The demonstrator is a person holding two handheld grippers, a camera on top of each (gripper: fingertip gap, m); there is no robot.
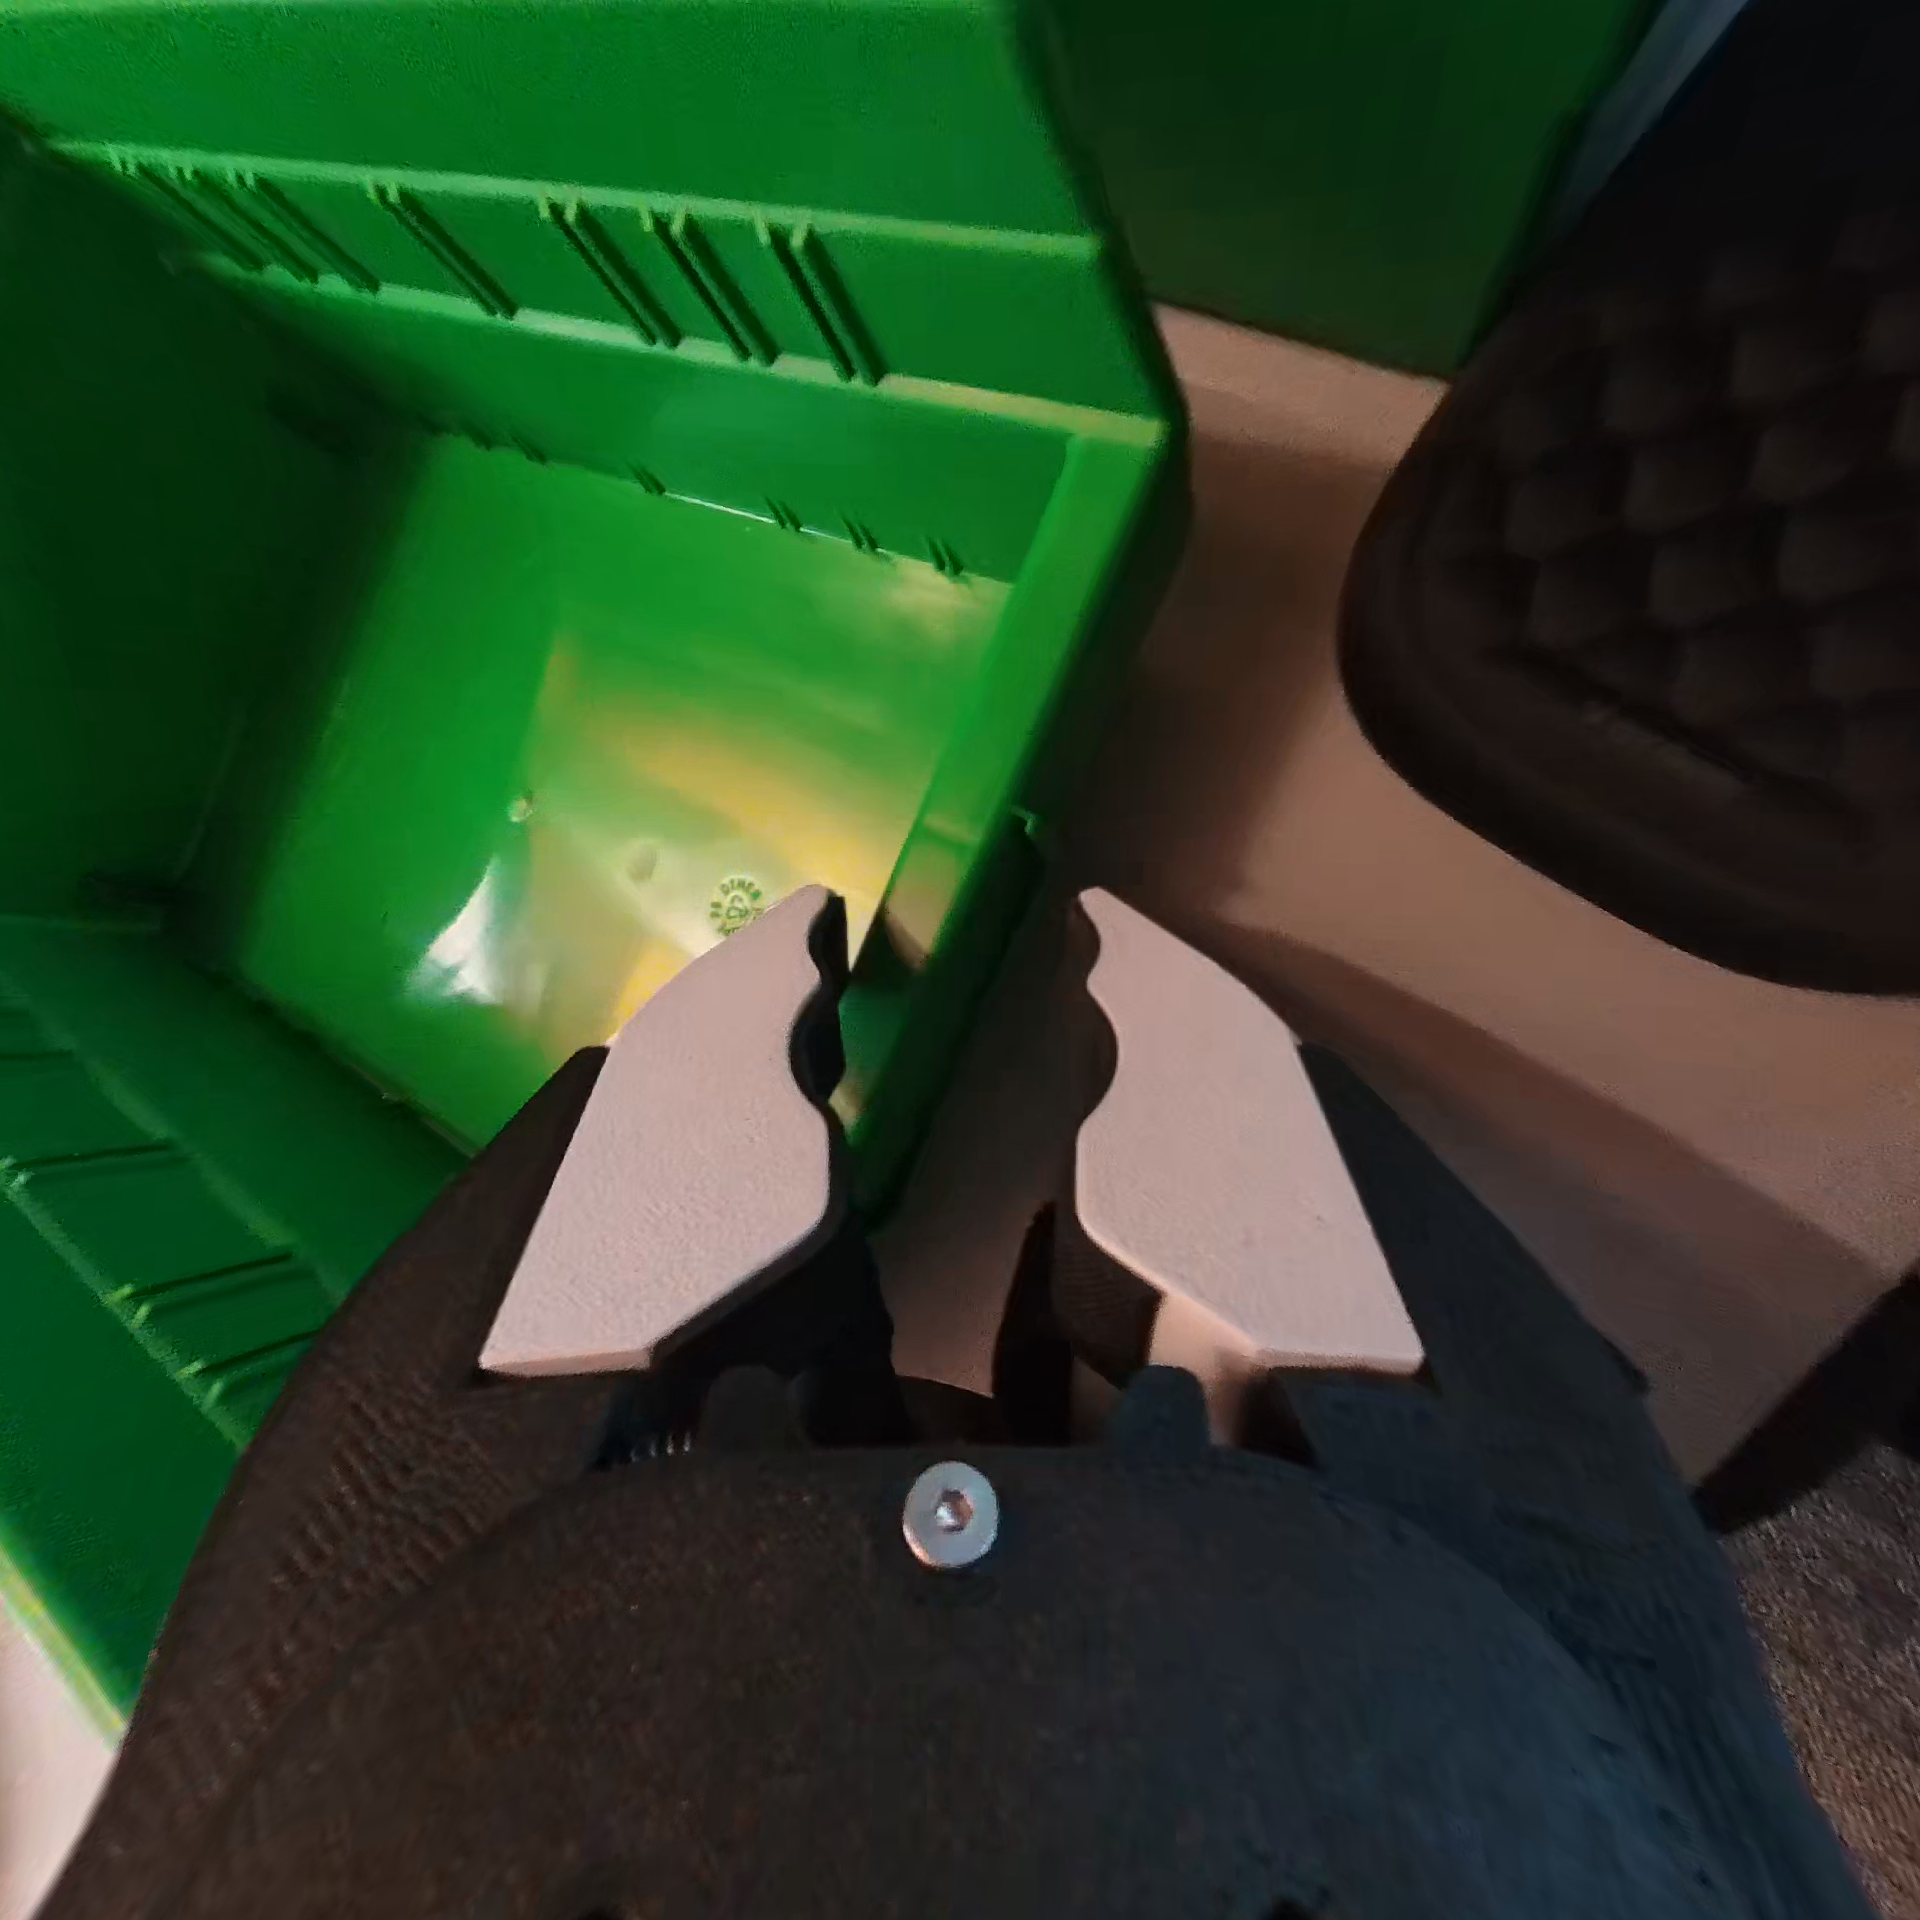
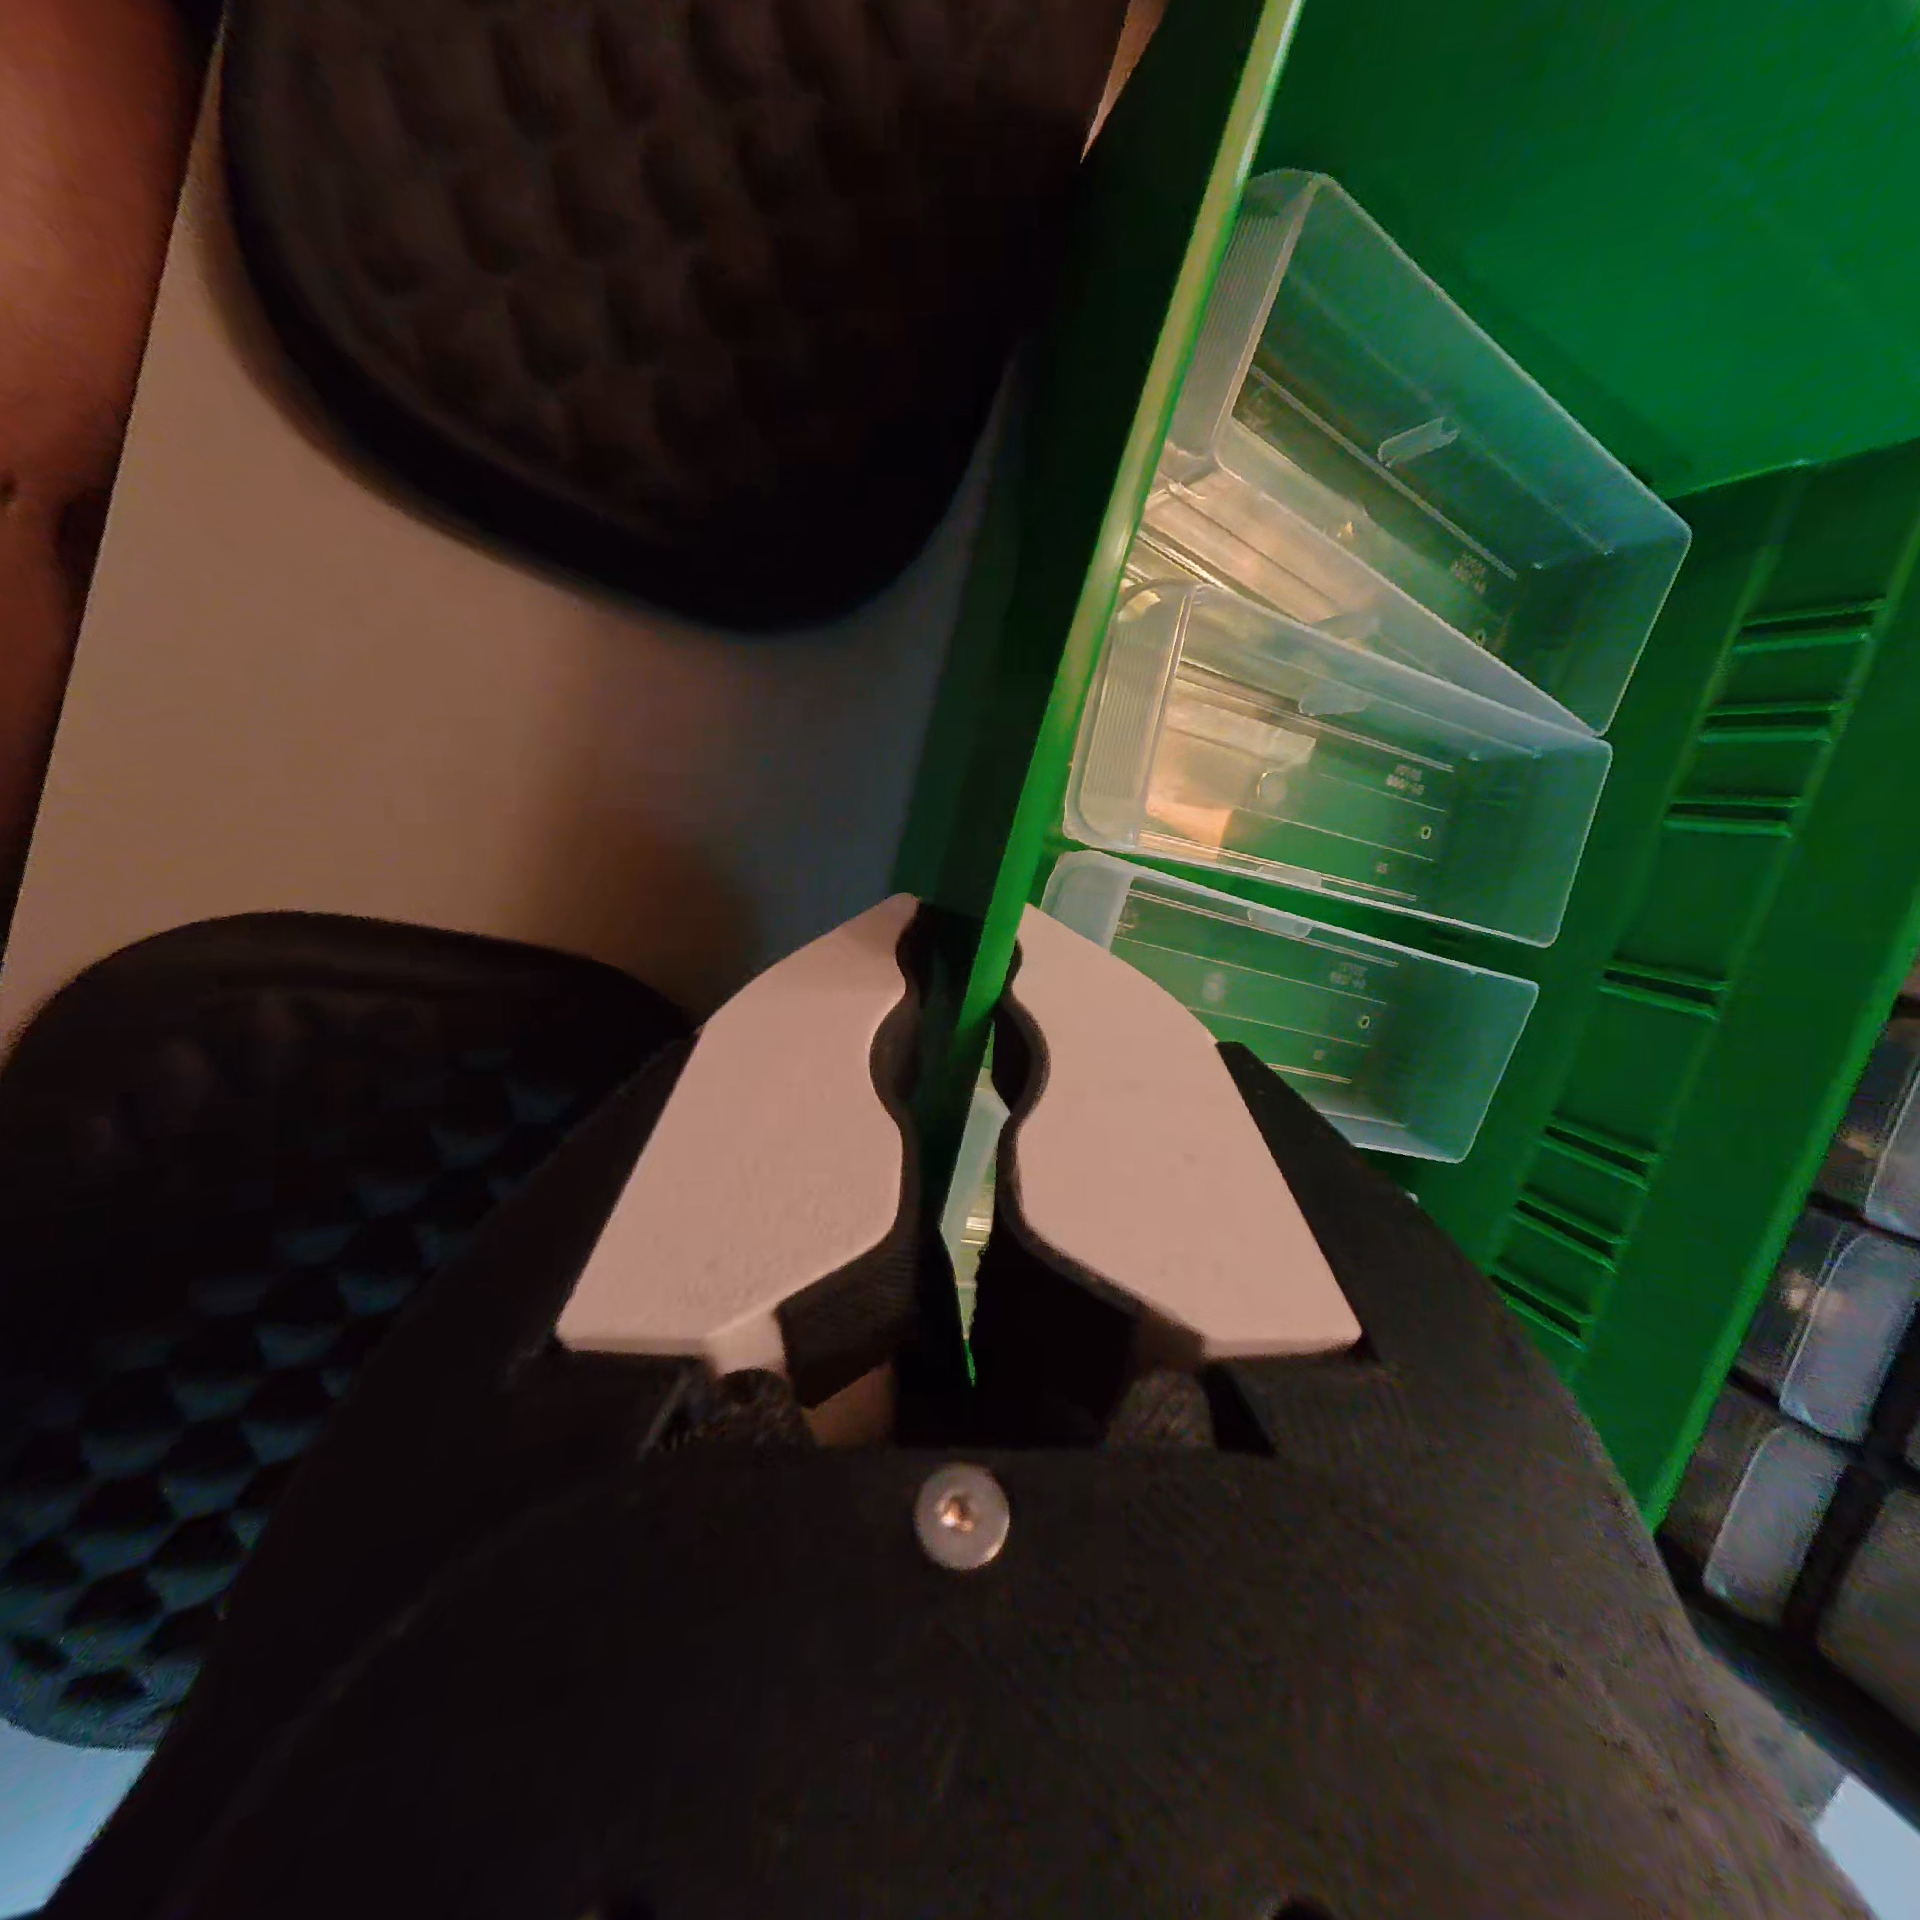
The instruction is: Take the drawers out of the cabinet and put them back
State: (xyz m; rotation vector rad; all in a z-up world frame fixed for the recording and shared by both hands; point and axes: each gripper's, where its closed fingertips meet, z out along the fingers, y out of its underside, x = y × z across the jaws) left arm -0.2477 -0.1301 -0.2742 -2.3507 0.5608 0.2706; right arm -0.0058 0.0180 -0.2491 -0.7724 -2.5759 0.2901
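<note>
The green plastic cabinet lies tipped, and I look into its empty ribbed inside in the left wrist view. My left gripper is open and straddles the cabinet's side wall, one finger inside and one outside. In the right wrist view my right gripper is shut on a thin green wall edge of the cabinet. Three clear plastic drawers sit stacked inside it, just right of that wall.
A black quilted cushion lies to the right on a pale surface. The right wrist view shows two such cushions at left and more grey-clear drawers at lower right. Carpet shows below.
</note>
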